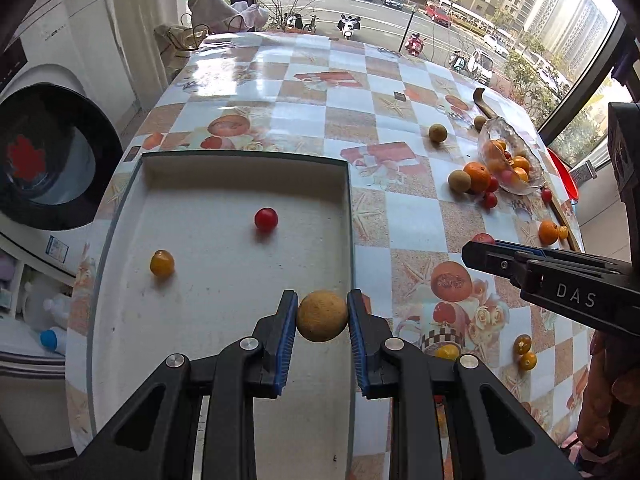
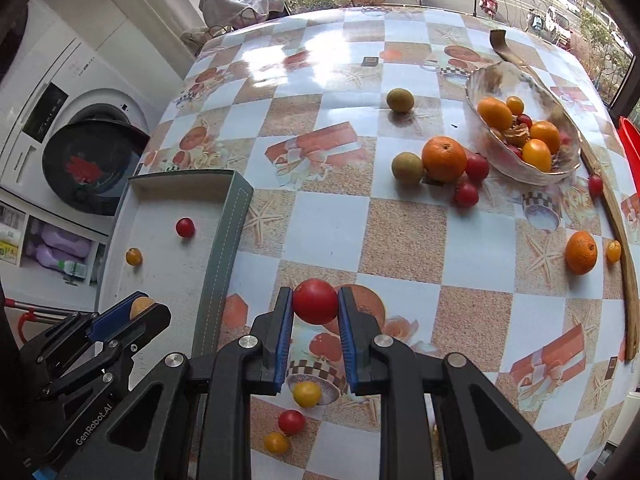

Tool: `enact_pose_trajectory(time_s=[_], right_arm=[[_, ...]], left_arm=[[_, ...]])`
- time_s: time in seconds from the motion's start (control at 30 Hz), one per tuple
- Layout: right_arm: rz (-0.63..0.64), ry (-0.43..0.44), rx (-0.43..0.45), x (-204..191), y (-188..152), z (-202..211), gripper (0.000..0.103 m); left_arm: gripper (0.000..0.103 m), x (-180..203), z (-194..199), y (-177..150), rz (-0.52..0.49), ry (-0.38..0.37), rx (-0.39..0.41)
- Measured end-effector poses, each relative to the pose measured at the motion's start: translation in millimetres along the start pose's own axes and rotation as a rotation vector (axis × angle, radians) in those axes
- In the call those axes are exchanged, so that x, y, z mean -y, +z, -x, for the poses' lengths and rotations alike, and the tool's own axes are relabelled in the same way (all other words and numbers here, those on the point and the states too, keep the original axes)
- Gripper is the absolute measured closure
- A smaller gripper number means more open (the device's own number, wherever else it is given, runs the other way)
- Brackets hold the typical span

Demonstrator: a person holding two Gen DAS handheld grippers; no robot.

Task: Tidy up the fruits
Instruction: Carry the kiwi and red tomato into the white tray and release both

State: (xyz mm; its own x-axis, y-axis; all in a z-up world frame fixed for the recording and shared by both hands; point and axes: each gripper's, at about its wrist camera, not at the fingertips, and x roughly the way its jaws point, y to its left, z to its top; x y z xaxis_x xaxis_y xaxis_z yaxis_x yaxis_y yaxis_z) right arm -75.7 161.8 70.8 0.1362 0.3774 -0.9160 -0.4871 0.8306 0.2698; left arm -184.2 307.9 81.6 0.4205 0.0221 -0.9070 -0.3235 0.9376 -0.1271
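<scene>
My left gripper is shut on a tan round fruit and holds it over the right side of the white tray. The tray holds a red cherry tomato and a yellow one. My right gripper is shut on a red tomato above the table, just right of the tray. The left gripper shows at the lower left of the right wrist view. The right gripper shows at the right of the left wrist view.
A glass bowl of oranges and small tomatoes stands at the far right. Beside it lie an orange, tan fruits and red tomatoes. More small tomatoes lie near me. A washing machine stands left of the table.
</scene>
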Motion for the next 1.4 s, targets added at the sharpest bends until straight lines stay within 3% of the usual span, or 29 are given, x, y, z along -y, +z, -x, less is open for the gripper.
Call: enact_pose_trajectory(time_s=[0.53,1.17,1.2,1.23,1.27,1.37,1.4], right_arm=[[0.14,0.106,-0.108,-110.3,22.3,-62.6,0.079],[0.226,0.058,-0.16,-150.6,25.4,-112.1,0.078],[0.235,0.052,-0.162,-151.6,25.5,-113.0,0.078],[0.242,0.049,-0.163,-152.3,26.0,-113.3,0.077],[0.244,0.054,-0.166,-152.7,26.5,-113.5,0.075],[0.247,0.073,-0.172,-155.0,28.3,-113.3,0.054],[0.25,0.06,-0.167,-155.8,28.7,-112.1,0.036]], left_arm=[[0.076,-100.4,-18.3,-24.1,0.152,0.138,-0.028],[0.074,-110.6,-35.8,-32.4,0.109,0.208,-0.064],[0.06,-110.1,-35.4,-32.1,0.103,0.22,-0.061],[0.028,-109.8,-35.5,-32.1,0.1,0.229,-0.059],[0.023,-109.4,-33.4,-32.5,0.098,0.226,-0.043],[0.023,-104.3,-31.5,-32.3,0.064,0.232,-0.029],[0.023,-103.5,-33.0,-32.0,0.058,0.237,-0.037]])
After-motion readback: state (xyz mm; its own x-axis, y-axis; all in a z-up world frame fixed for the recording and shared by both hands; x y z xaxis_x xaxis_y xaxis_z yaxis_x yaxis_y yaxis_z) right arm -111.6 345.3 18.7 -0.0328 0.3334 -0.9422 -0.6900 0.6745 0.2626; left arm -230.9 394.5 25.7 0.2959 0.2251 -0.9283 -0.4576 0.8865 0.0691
